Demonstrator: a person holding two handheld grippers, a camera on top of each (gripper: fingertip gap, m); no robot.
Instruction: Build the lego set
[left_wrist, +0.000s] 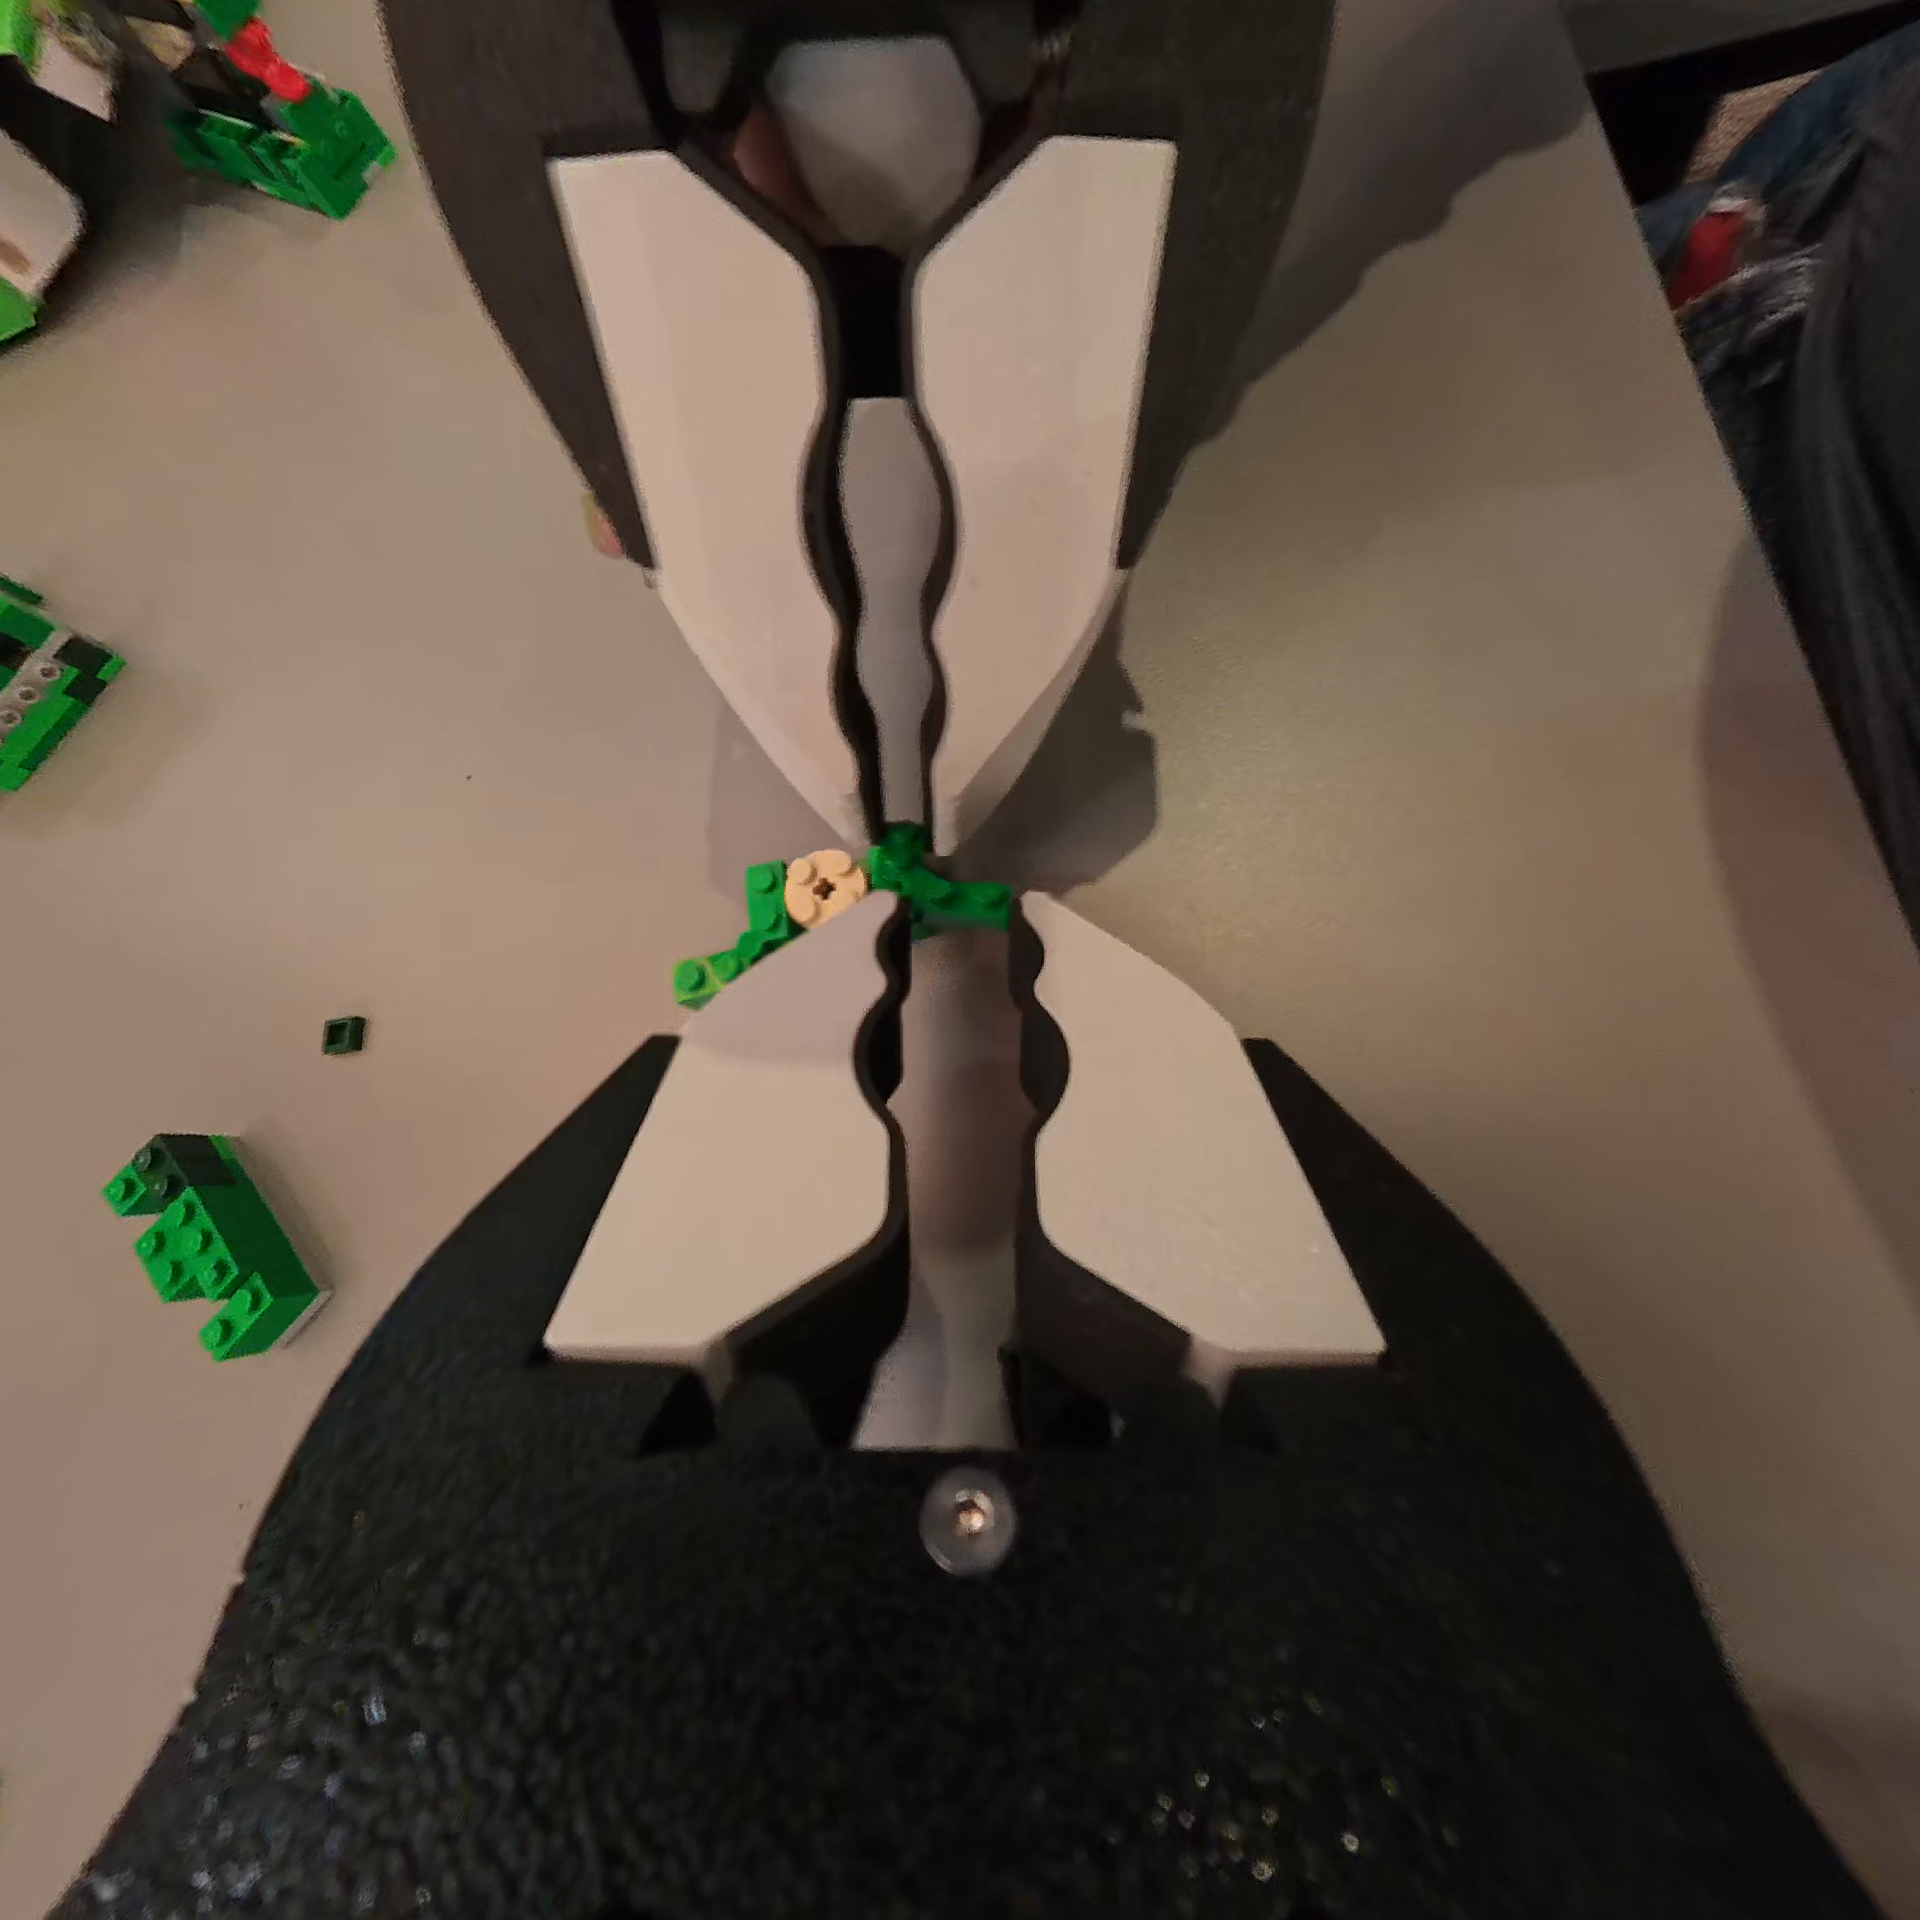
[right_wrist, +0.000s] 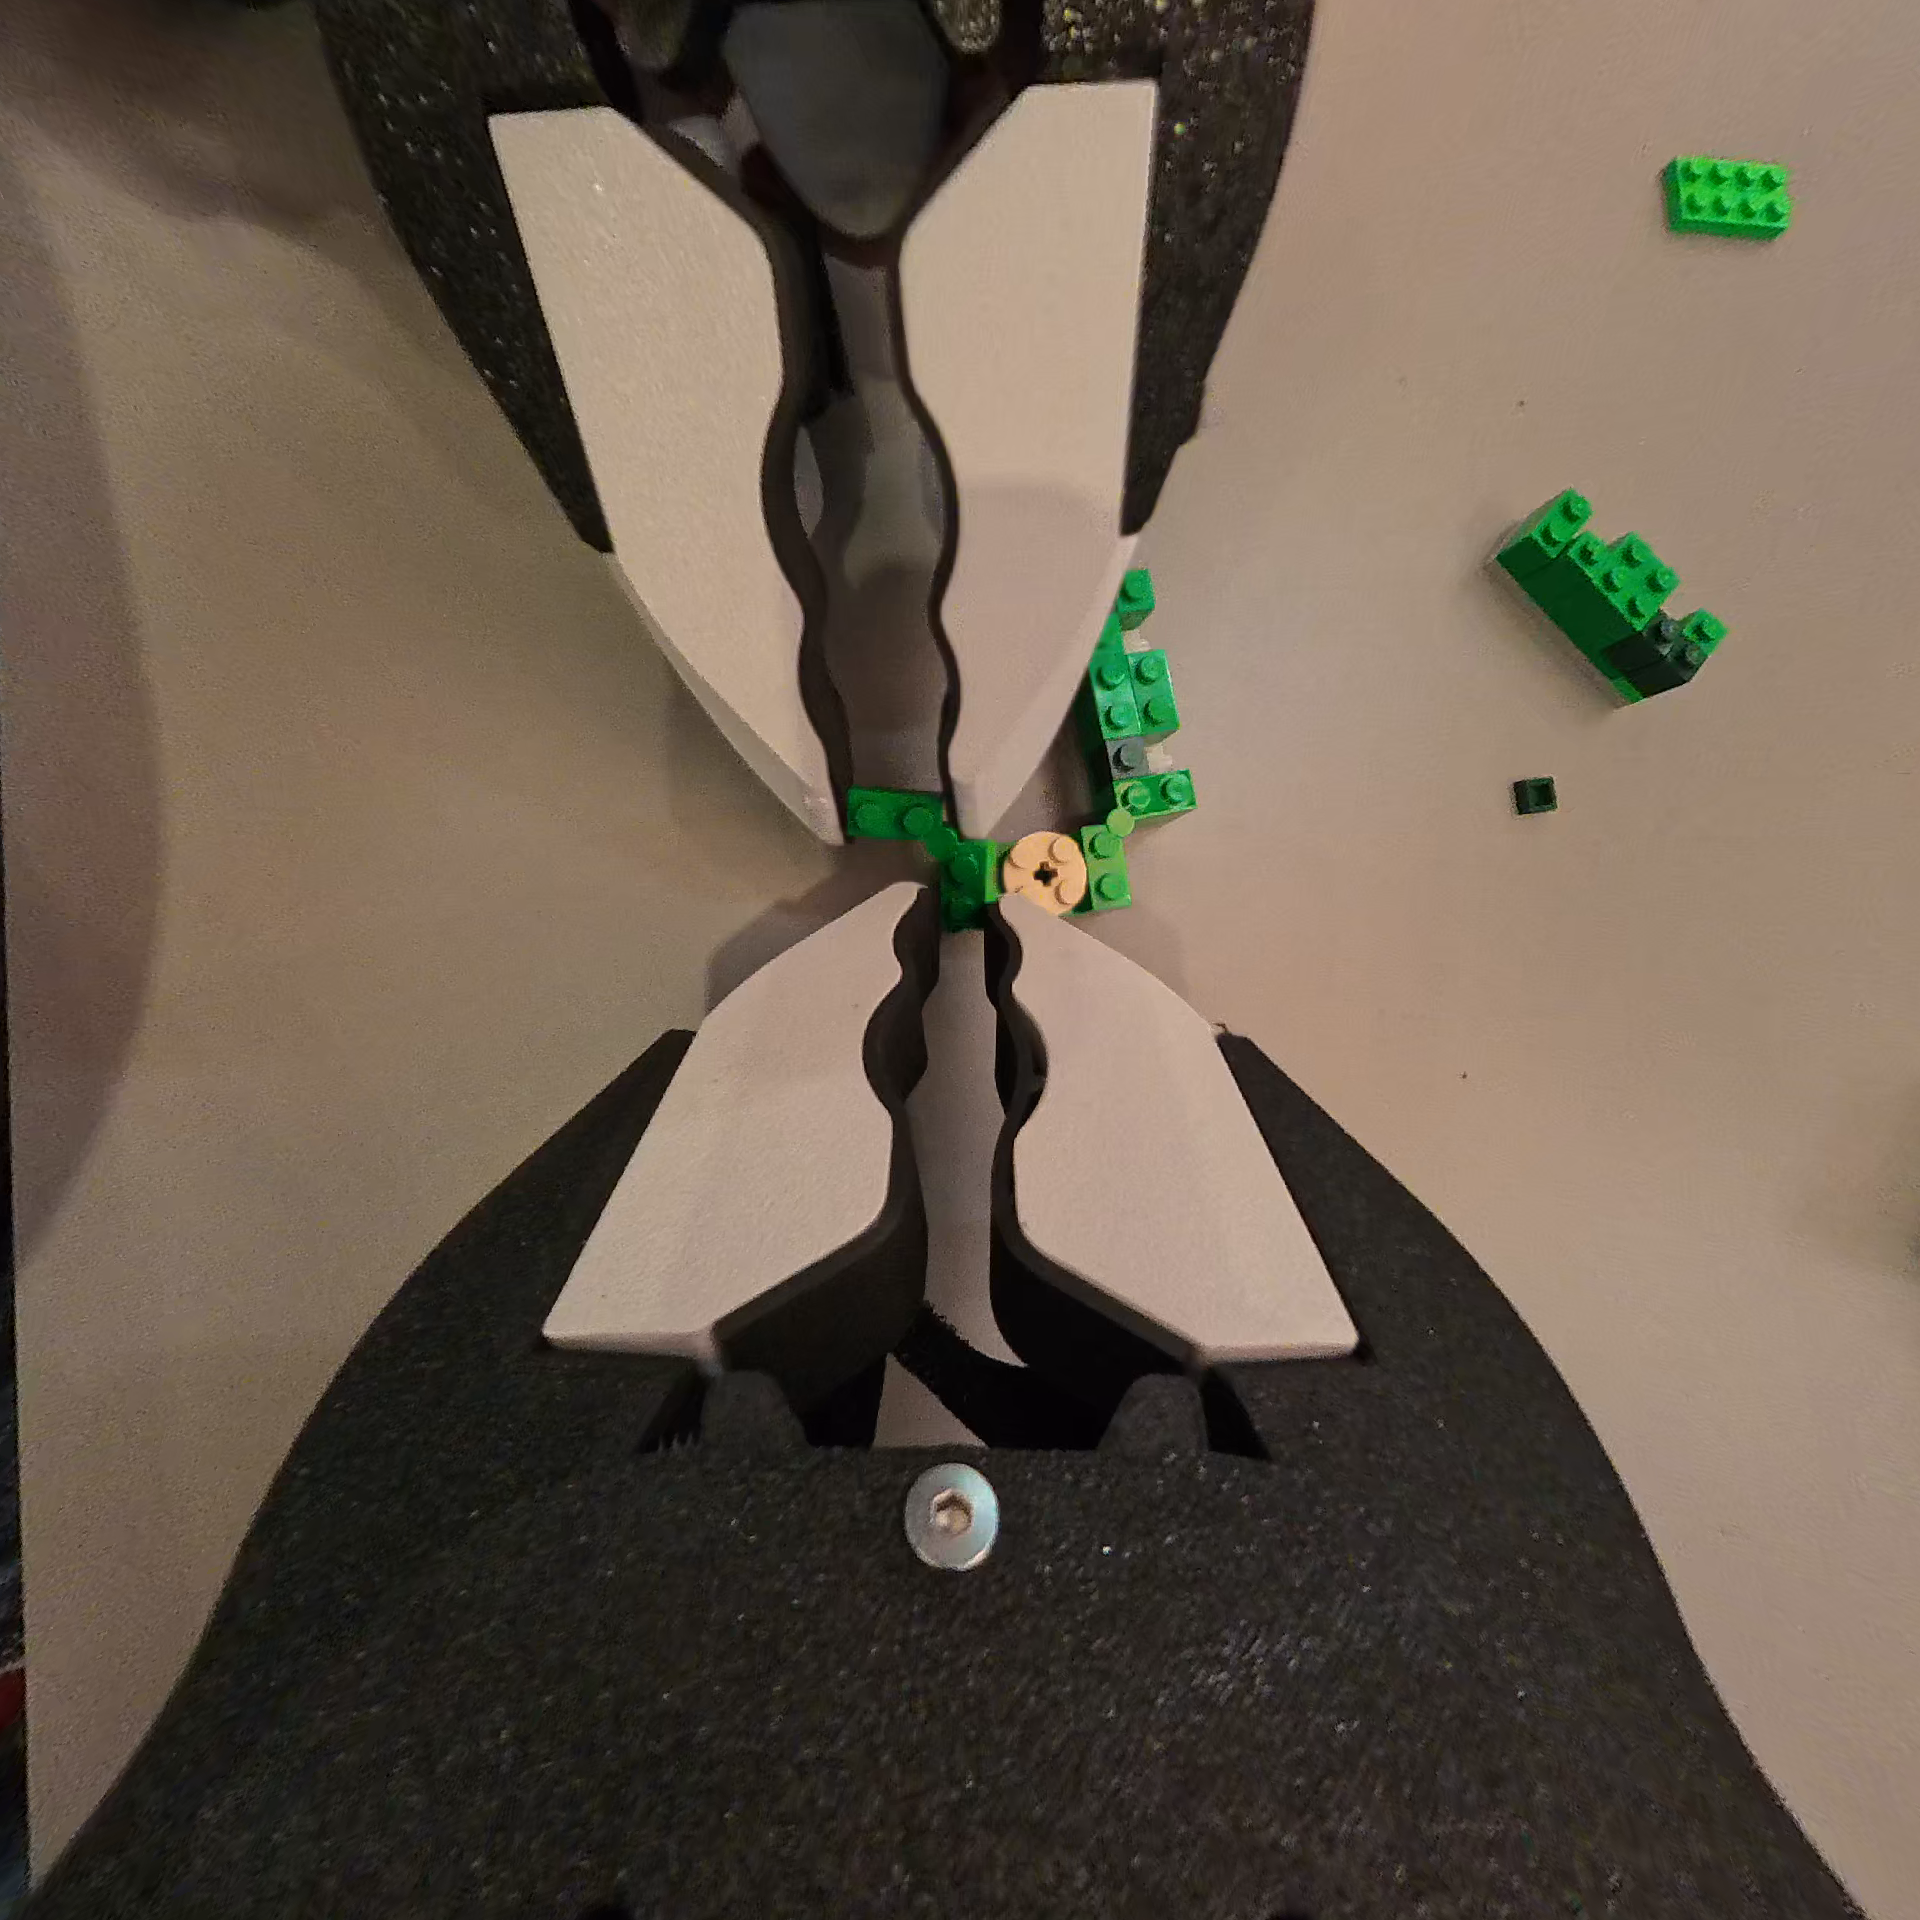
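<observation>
A small green lego assembly (left_wrist: 769, 930) with a tan round plate (left_wrist: 826, 883) on it is held above the table between both grippers. My left gripper (left_wrist: 958, 914) is shut on its one green end. My right gripper (left_wrist: 902, 826) comes from the opposite side, tips almost touching the left's. In the right wrist view my right gripper (right_wrist: 964, 904) is shut on the dark green middle of the assembly (right_wrist: 1103, 873), next to the tan plate (right_wrist: 1044, 873). The left gripper (right_wrist: 894, 816) pinches the green plate end.
A stepped green block (left_wrist: 208, 1247) (right_wrist: 1605, 597) and a tiny dark green piece (left_wrist: 343, 1034) (right_wrist: 1534, 795) lie on the beige table (left_wrist: 364, 623). A green plate (right_wrist: 1725, 197) lies farther off. Green builds (left_wrist: 281, 135) (left_wrist: 42, 686) (right_wrist: 1138, 707) stand nearby. Dark cloth (left_wrist: 1829, 468) lies past the table edge. Less than 4 cm separates the two grippers' tips. The tiny dark green piece (left_wrist: 343, 1034) is about equally far from each gripper, around 12 cm. It turns up in the right wrist view (right_wrist: 1535, 787) as well.
</observation>
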